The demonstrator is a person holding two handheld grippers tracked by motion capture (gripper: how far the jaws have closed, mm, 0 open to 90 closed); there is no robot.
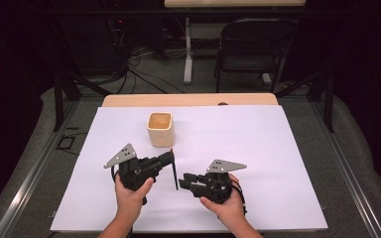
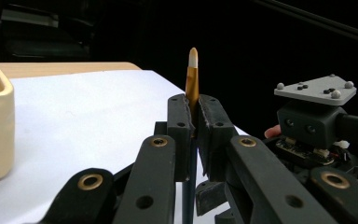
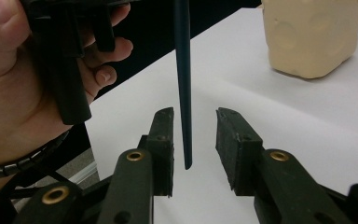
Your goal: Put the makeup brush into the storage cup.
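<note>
White sheet [image 1: 278, 148]: left tool [image 2: 193, 119] clamps brush [image 2: 192, 77], right tool [image 3: 193, 135] apart around it

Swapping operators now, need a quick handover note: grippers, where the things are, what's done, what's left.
Left gripper: shut on the paintbrush, held upright, bristle tip up.
Right gripper: open, fingers either side of the brush's dark handle end, not pressing on it.
Cream cup: upright on the white sheet, beyond the left gripper, apart from both.
Done: brush picked up.
Left: probably the right gripper's grasp on the handle, then perhaps the cup.
</note>
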